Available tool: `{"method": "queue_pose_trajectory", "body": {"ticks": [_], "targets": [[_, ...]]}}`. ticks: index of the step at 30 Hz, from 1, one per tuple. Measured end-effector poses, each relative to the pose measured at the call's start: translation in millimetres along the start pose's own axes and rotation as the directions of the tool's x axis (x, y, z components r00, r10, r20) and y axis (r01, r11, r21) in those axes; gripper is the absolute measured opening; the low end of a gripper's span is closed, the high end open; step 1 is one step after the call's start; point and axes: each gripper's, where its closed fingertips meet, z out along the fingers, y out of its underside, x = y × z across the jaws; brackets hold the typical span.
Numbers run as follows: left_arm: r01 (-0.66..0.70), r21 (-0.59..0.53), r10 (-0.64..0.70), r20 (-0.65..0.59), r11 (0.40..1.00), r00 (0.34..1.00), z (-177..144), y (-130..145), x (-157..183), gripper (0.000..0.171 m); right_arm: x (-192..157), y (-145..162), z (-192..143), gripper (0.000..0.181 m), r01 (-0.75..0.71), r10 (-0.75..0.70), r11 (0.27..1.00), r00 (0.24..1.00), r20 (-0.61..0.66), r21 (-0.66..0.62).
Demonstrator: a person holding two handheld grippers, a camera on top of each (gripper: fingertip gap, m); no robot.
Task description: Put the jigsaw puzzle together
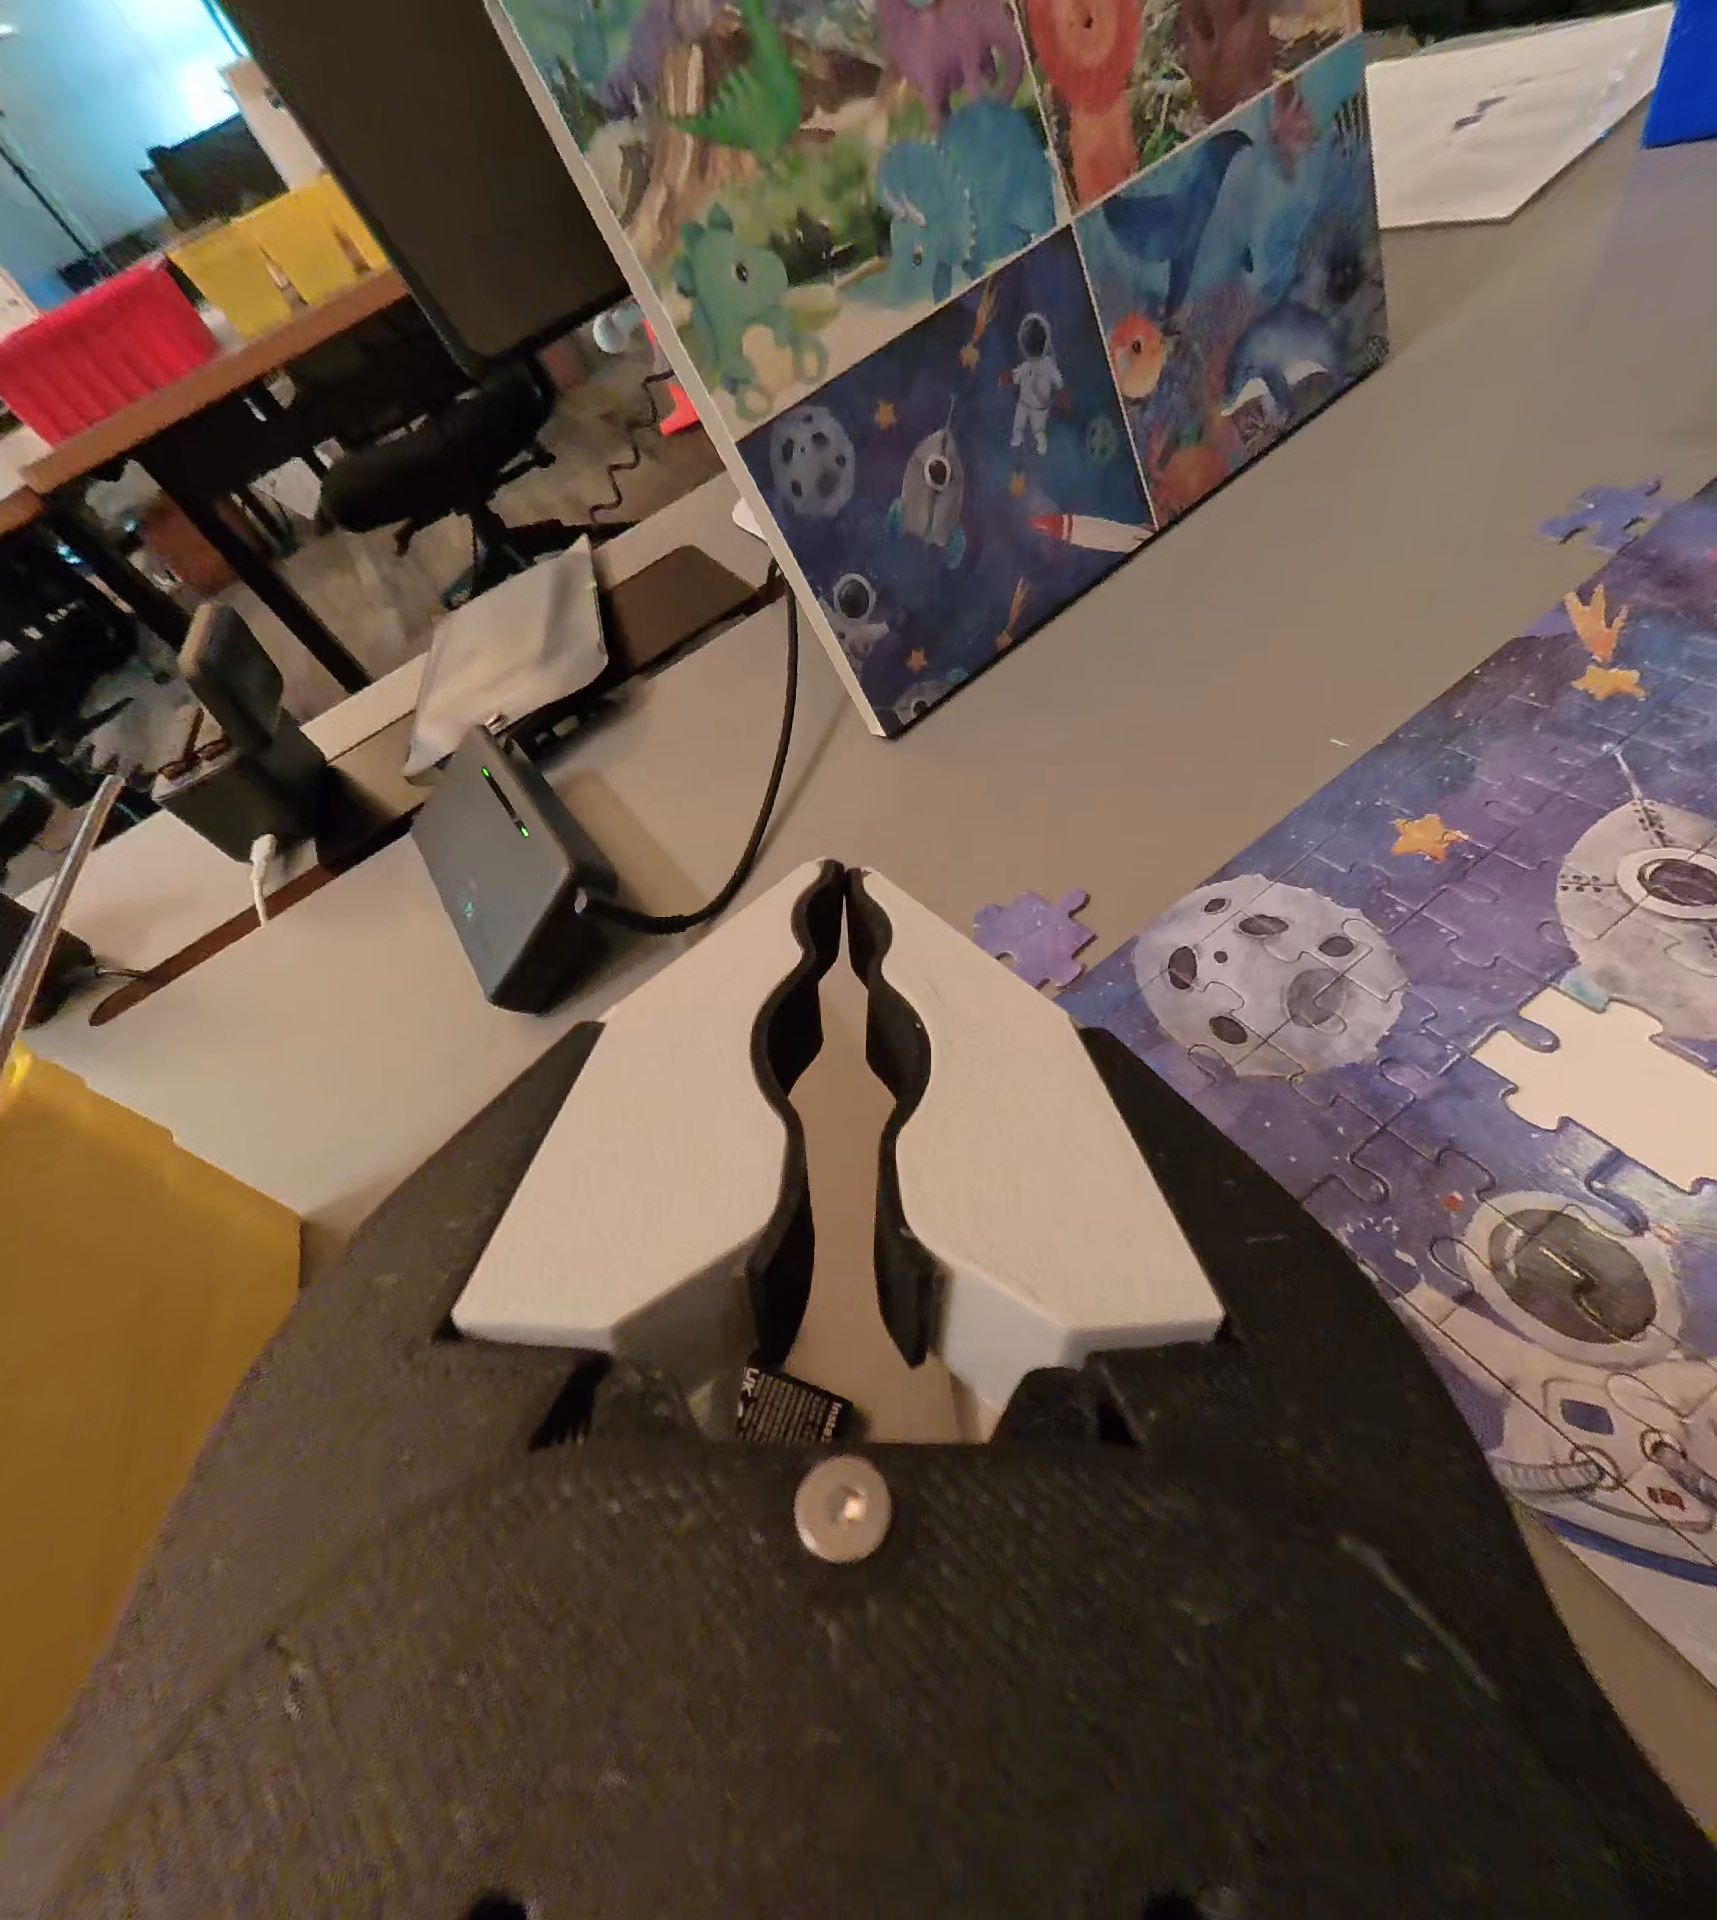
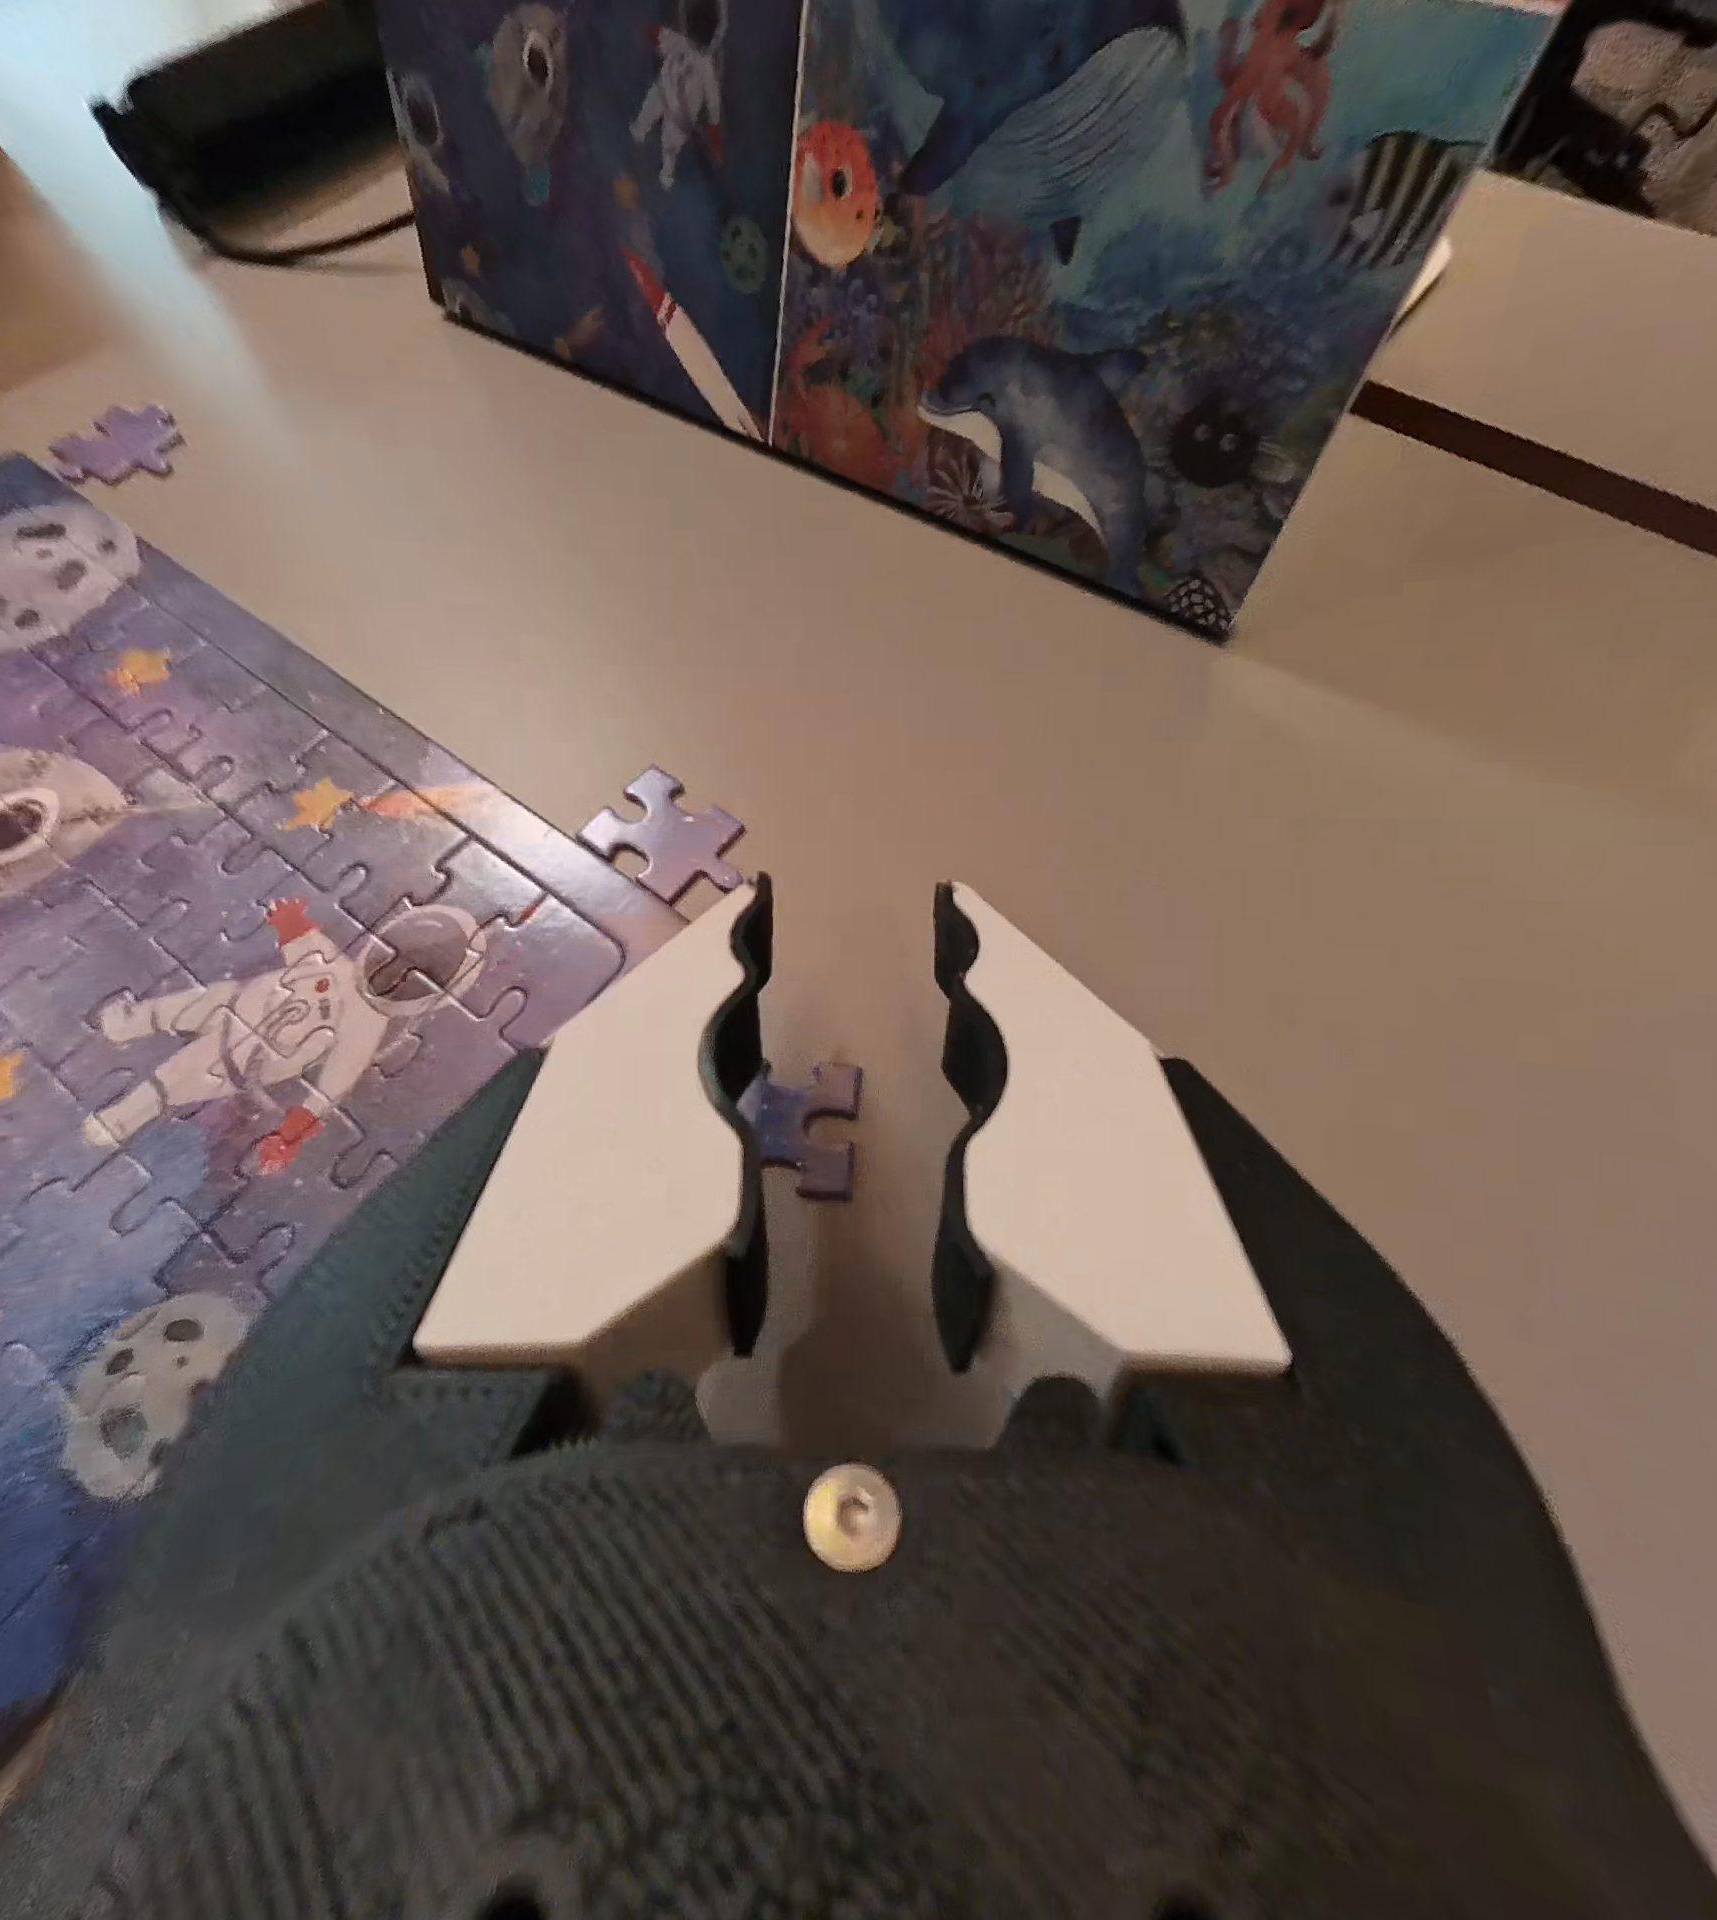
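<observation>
A mostly assembled space-themed puzzle [image 1: 1456,1039] lies flat on the grey table, with a white gap [image 1: 1643,1081] in it. In the left wrist view my left gripper [image 1: 846,878] is shut and empty, just left of the puzzle's corner, beside a loose purple piece [image 1: 1036,935]; another loose piece [image 1: 1602,514] lies at the far corner. In the right wrist view my right gripper [image 2: 854,899] is open above the table, right of the puzzle [image 2: 158,935]. A loose blue piece [image 2: 812,1127] lies on the table between its fingers. Another loose piece [image 2: 672,831] lies just ahead, and a third [image 2: 118,442] at the far corner.
The picture-covered puzzle box [image 1: 989,312] stands upright behind the puzzle; it also shows in the right wrist view [image 2: 989,260]. A dark power unit with a cable [image 1: 511,894] sits left of the left gripper. A yellow bin [image 1: 54,1299] is at near left. The left gripper's tips are roughly 35 cm from the right gripper's. To reach the mostly assembled space-themed puzzle [image 1: 1456,1039] in a straight line is about 15 cm for my left fingers, about 25 cm for my right.
</observation>
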Motion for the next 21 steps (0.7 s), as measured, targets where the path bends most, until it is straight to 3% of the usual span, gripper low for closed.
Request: {"method": "queue_pose_trajectory", "body": {"ticks": [9,14,19,21], "targets": [[0.033,-0.127,-0.044,-0.081,0.991,0.996,15,24,14,0.006,1,-3,-4,0.030,-0.038,0.038,0.999,0.999,0.024,0.027],[0.181,-0.170,-0.223,-0.279,0.969,0.934,19,24,50,0.036,-5,-5,-3,0.030,-0.027,0.026,0.999,0.999,0.035,0.030],[0.103,-0.203,-0.142,-0.184,0.974,0.973,25,34,41,0.040,-13,-12,-6,0.030,-0.007,0.004,0.999,0.999,0.046,0.049],[0.131,-0.220,-0.173,-0.187,0.967,0.967,27,37,43,0.043,-15,-13,-7,0.030,0.003,-0.005,0.999,0.999,0.049,0.051]]}}
